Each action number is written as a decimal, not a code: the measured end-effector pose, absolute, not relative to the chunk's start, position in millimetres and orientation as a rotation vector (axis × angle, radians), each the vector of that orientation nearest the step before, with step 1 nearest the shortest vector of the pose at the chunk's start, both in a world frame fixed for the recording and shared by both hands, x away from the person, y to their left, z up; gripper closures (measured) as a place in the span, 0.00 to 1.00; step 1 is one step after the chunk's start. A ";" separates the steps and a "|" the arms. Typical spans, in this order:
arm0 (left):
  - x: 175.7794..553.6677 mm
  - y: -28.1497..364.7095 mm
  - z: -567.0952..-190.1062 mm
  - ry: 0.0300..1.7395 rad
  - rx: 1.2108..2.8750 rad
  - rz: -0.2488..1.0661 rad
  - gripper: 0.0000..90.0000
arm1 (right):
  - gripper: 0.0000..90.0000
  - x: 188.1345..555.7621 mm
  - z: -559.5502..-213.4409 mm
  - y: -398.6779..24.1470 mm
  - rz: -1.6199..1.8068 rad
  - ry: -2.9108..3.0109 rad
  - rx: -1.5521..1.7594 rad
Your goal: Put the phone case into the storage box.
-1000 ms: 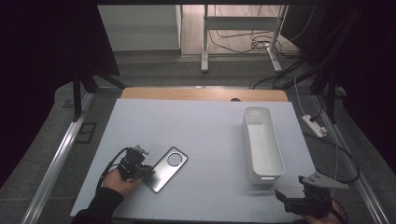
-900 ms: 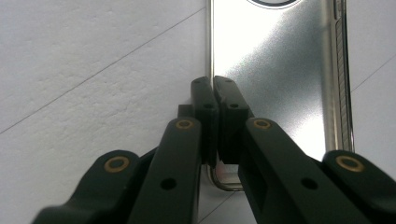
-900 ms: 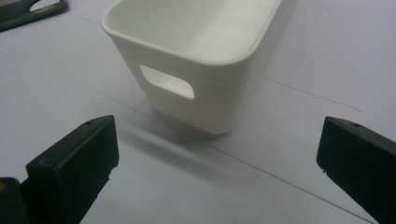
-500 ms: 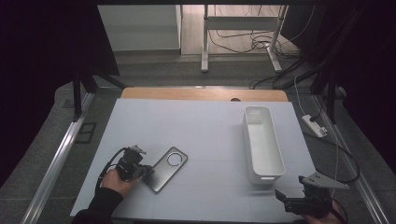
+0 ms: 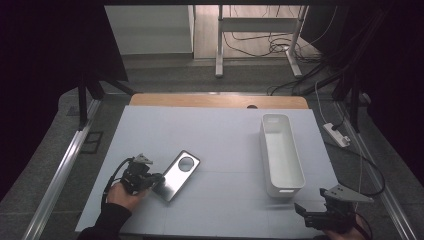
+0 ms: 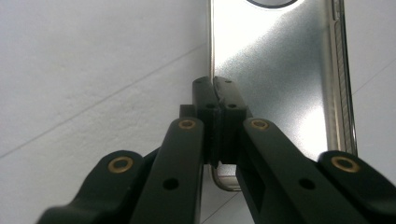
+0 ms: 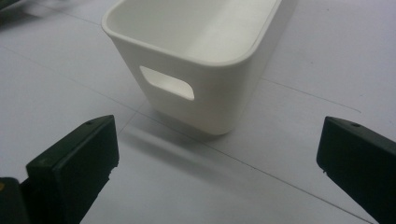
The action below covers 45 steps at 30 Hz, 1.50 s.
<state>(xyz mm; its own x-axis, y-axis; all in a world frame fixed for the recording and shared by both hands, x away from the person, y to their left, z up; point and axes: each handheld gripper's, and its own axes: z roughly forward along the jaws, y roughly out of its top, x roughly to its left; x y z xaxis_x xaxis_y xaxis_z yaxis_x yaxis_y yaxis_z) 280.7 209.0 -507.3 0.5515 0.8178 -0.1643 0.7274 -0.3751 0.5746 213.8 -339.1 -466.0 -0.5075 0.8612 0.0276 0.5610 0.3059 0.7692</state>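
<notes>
A pale grey-white table (image 5: 220, 145) stood in a dim room, a wooden strip along its far edge and cables trailing over the floor behind it. On the left part of the table lay a flat, shiny metal plate (image 5: 177, 175) with rounded corners and a round hole near its far end, set at a slant. The left gripper (image 5: 156, 181), held in the person's left hand (image 5: 125, 192), met the plate's near end. In the left gripper view its jaws were pressed together at the plate's (image 6: 275, 84) left edge, the pads meeting right at the rim; whether the thin edge sat pinched between them or the tips merely rested on it could not be told. The plate lay flat on the table, its surface catching a bright glare. Well apart, on the right part of the table, stood a long white bin (image 5: 280, 152) with a slot handle in its near end wall, upright. The right gripper (image 5: 305, 212) hovered just short of the bin's near end, at the table's near right corner. In the right gripper view its jaws were spread wide, nothing between them, with the bin (image 7: 201, 79) ahead.
</notes>
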 end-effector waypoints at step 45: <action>232.8 194.2 -475.3 1.083 1.982 0.367 0.99 | 0.00 218.7 -441.7 -338.0 1.142 2.189 1.206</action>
<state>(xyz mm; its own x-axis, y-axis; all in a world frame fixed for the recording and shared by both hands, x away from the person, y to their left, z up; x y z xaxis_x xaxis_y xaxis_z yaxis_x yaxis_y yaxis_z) 232.8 194.2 -475.3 0.5863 0.8002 -0.1265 0.5583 -0.2859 0.7788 218.7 -338.0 -441.7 -0.5530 0.8320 0.0453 0.5130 0.2971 0.8053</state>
